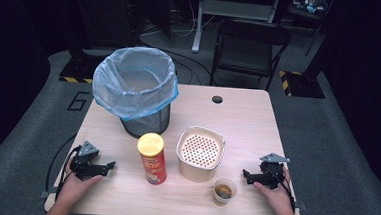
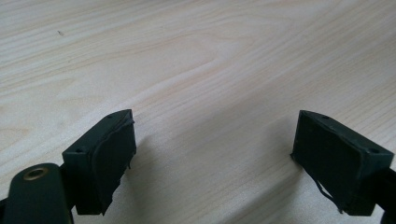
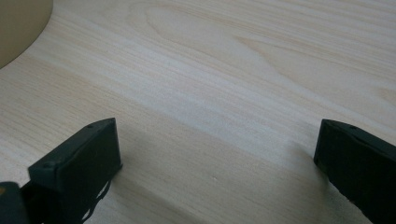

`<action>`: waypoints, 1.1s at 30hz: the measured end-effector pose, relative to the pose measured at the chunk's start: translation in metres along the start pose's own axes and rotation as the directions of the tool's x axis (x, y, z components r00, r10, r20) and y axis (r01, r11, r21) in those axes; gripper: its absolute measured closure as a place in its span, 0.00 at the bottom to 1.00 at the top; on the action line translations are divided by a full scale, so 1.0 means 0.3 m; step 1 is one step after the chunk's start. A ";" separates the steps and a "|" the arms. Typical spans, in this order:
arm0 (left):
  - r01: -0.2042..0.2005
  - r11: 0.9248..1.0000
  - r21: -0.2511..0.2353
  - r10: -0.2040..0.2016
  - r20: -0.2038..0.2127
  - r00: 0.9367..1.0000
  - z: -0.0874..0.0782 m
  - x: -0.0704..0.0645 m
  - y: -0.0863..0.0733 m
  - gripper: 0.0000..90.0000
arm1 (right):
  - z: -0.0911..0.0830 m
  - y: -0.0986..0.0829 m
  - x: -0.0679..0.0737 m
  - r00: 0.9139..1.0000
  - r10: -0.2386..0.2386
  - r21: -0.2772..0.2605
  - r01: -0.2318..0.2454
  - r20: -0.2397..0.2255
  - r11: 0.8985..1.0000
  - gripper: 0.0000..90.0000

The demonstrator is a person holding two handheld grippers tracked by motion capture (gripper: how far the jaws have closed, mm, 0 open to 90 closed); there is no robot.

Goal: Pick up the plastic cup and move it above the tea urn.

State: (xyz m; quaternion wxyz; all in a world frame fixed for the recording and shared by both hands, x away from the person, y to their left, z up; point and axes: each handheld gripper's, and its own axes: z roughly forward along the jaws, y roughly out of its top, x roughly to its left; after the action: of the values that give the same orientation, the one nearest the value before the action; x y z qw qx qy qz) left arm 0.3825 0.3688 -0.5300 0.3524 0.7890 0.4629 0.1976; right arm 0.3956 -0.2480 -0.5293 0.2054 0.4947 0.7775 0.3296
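While both your grippers rest on the table (image 1: 238,115) with nothing in them, no step of the work shows as done yet. Start at the left: your left gripper (image 1: 109,165) lies near the table's left front edge, your hand behind it, and its fingers (image 2: 105,158) stand wide apart over bare wood in the left gripper view. Just behind and to its right stands the bin (image 1: 135,91), lined with a blue bag and, as far as the high view shows, with nothing in it. In front of the bin, upright and apart from it, is the can (image 1: 152,159), red with a yellow lid still on; it is the nearest thing to your left gripper. Next comes the cream pot (image 1: 200,153) with its perforated insert, close to the can but not touching it. Just in front of the pot's right corner sits the cup (image 1: 224,190), small and clear, with something brownish inside; I cannot tell what. At the far right your right gripper (image 1: 245,175) lies just beside the cup, its fingers (image 3: 79,168) also apart and clamped on nothing. Judging by the open bin, clearing the table looks likely, and every piece of that is left: can, pot and cup all untouched.
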 end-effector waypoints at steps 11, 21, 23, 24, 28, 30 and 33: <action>0.007 1.000 -0.003 -0.007 -0.009 1.000 0.002 -0.004 0.000 0.15 | -0.005 -0.004 0.004 1.000 0.006 -0.006 -0.006 0.002 1.000 0.02; 0.012 1.000 -0.007 -0.012 -0.011 1.000 0.003 -0.004 0.001 0.15 | -0.019 -0.001 0.010 1.000 0.006 -0.011 -0.006 0.001 1.000 0.15; 0.011 1.000 -0.009 -0.012 -0.014 1.000 0.004 -0.004 0.001 0.15 | -0.019 0.000 0.011 1.000 0.007 -0.006 -0.007 0.000 1.000 0.16; 0.011 1.000 -0.008 -0.011 -0.014 1.000 0.004 -0.004 0.001 0.15 | -0.020 0.001 0.009 1.000 -0.001 -0.004 0.001 -0.001 1.000 0.17; 0.014 1.000 -0.005 -0.014 -0.018 1.000 0.004 -0.006 0.002 0.15 | -0.028 0.006 0.013 1.000 0.014 0.005 -0.014 -0.002 1.000 0.26; 0.016 1.000 -0.006 -0.016 -0.020 1.000 0.003 -0.007 0.002 0.15 | -0.037 0.015 0.007 1.000 0.002 0.013 -0.002 -0.012 1.000 0.33; 0.017 1.000 -0.006 -0.017 -0.020 1.000 0.003 -0.007 0.002 0.15 | -0.062 0.040 0.011 1.000 -0.001 -0.004 0.001 -0.018 1.000 0.39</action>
State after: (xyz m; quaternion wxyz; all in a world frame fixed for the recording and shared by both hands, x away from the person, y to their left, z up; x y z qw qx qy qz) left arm 0.3823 0.3664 -0.5303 0.3517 0.7819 0.4726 0.2038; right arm 0.3897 -0.2472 -0.5077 0.1994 0.4909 0.7788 0.3357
